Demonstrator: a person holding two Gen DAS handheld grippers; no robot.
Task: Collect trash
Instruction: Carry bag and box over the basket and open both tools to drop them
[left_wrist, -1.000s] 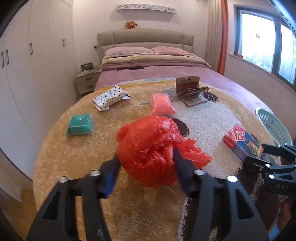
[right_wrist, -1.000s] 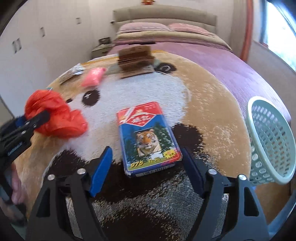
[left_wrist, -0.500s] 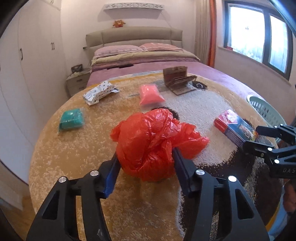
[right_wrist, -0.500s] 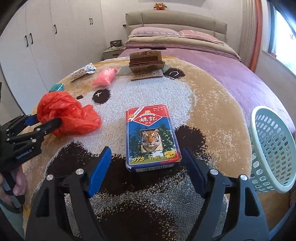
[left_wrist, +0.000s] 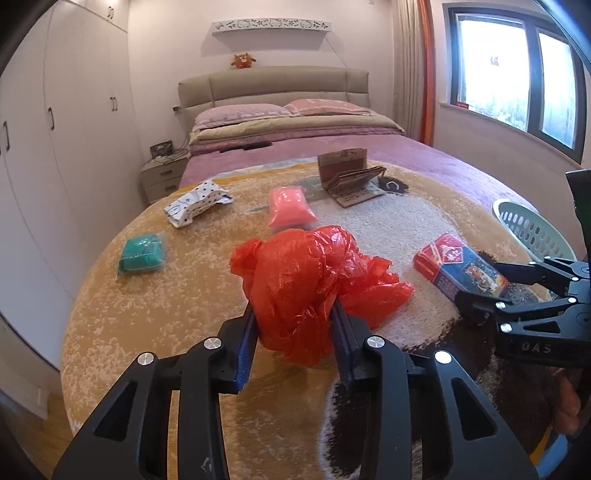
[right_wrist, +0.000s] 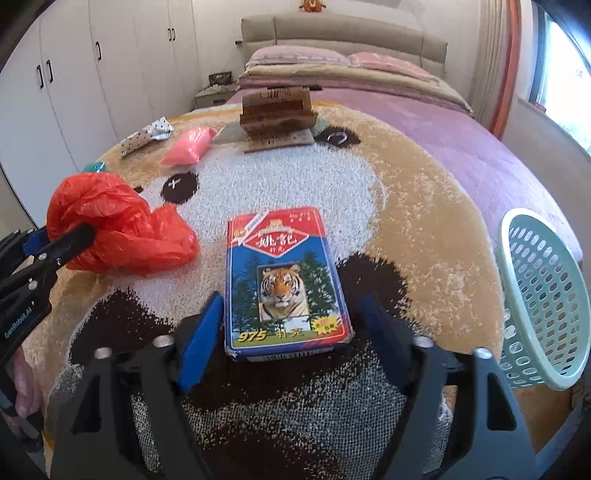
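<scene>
My left gripper (left_wrist: 293, 325) is shut on a crumpled red plastic bag (left_wrist: 303, 280), which it holds just above the round panda rug (left_wrist: 110, 314). The bag also shows at the left of the right wrist view (right_wrist: 118, 225), pinched by the left fingers (right_wrist: 70, 240). My right gripper (right_wrist: 291, 321) is open, its fingers on either side of a blue and red card box with a tiger (right_wrist: 282, 280) that lies on the rug. The box and the right gripper (left_wrist: 480, 284) show at the right of the left wrist view.
A pale green perforated basket (right_wrist: 546, 295) stands at the rug's right edge. Farther back lie a pink packet (left_wrist: 290, 206), a teal packet (left_wrist: 142, 253), a dotted white wrapper (left_wrist: 195, 201) and a brown cardboard piece (left_wrist: 351, 177). A bed (left_wrist: 295, 136) is behind.
My left gripper has lifted the red bag a little off the rug. My right gripper has closed in around the card box, its fingers narrower but still open.
</scene>
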